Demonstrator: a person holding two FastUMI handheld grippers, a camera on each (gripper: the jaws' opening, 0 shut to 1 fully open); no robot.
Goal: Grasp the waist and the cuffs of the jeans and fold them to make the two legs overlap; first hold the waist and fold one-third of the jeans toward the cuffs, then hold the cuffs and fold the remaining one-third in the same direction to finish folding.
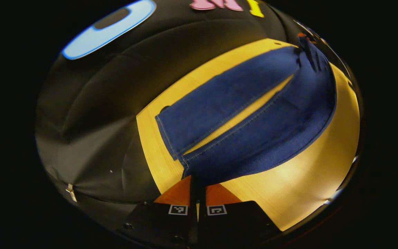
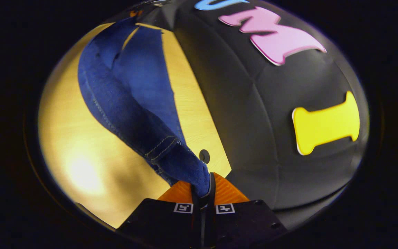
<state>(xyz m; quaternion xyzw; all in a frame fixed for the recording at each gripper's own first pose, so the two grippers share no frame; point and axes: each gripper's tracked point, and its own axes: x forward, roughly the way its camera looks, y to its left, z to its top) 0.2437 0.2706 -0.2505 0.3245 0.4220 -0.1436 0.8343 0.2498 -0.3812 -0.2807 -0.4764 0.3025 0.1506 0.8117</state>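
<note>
Booth setting: black cloth wall point(image 1: 92, 114) behind a pale wooden table point(image 1: 309, 186), brightly lit, with a small dark round hole point(image 2: 204, 156) near the table's far edge in the right gripper view.

Left gripper view. The jeans point(image 1: 240, 114) lie spread on the table, running from the gripper toward 2 o'clock. Two legs are visible with a narrow wedge of bare table between them; the far leg ends in a stitched cuff point(image 1: 168, 135) at about 9 o'clock of the garment. The near leg's cuff end point(image 1: 193, 169) comes down to the left gripper point(image 1: 197, 186) at 6 o'clock, where the two dark fingers stand close together with denim pinched between them. The waist end rises at about 1 o'clock, where the cloth is lifted off the table; what holds it there is too small and blurred to tell.

Right gripper view. The right gripper point(image 2: 204, 193) sits at 6 o'clock, its fingers drawn together and clamped on a bunched corner of the jeans point(image 2: 130, 93), whose seam stitching shows just above the fingertips. From this grip the denim stretches away toward 11 o'clock, raised near the gripper and reaching the table farther off. The table point(image 2: 81, 162) lies from 7 to 11 o'clock, the wall point(image 2: 271, 138) from 12 to 4 o'clock.
</note>
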